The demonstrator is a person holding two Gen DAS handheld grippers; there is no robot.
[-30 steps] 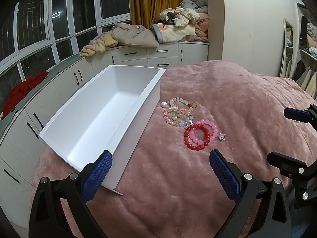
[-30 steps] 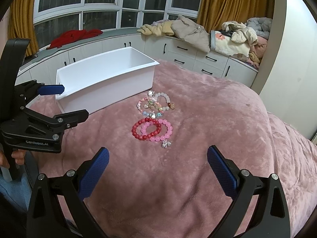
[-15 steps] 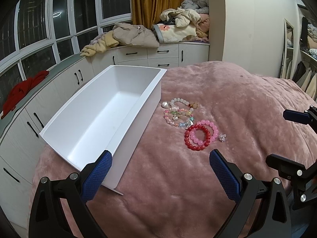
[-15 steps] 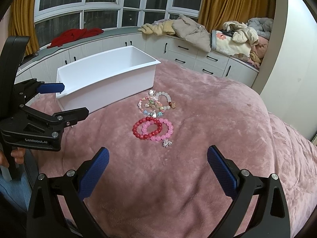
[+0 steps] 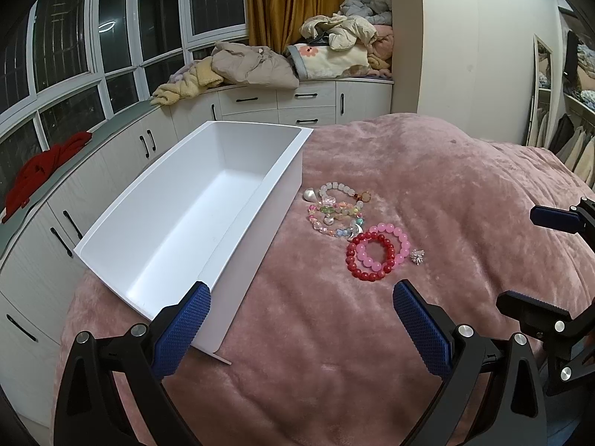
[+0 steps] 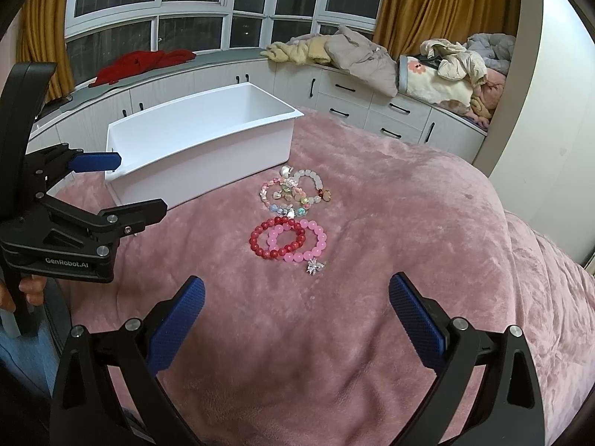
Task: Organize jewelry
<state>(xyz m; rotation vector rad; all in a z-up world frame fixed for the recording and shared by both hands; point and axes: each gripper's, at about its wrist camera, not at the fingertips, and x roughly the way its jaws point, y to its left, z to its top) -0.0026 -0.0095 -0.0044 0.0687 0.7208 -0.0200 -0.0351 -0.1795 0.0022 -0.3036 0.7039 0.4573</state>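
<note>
Several bead bracelets lie on the pink blanket point(image 5: 427, 186): a red bracelet point(image 5: 352, 260) point(image 6: 256, 241) overlapping a pink bracelet point(image 5: 399, 236) point(image 6: 319, 241) with a small silver charm point(image 5: 417, 257) point(image 6: 315, 267), and behind them a white bracelet point(image 5: 336, 187) point(image 6: 310, 176) tangled with pastel charm bracelets point(image 5: 327, 219) point(image 6: 277, 195). An empty white bin point(image 5: 186, 230) point(image 6: 208, 148) stands to their left. My left gripper point(image 5: 301, 319) is open, short of the bin's near corner. My right gripper point(image 6: 297, 308) is open, a little short of the red and pink bracelets.
White cabinets point(image 5: 282, 106) under the windows carry piled clothes point(image 5: 256, 65) and a red garment point(image 5: 33, 174). A wardrobe with hanging clothes point(image 5: 572, 141) is at the right. A hand point(image 6: 31, 291) holds the left gripper's handle.
Both grippers have shifted only slightly; the right view has crept a little closer to the bracelets. Nothing on the blanket has moved.
</note>
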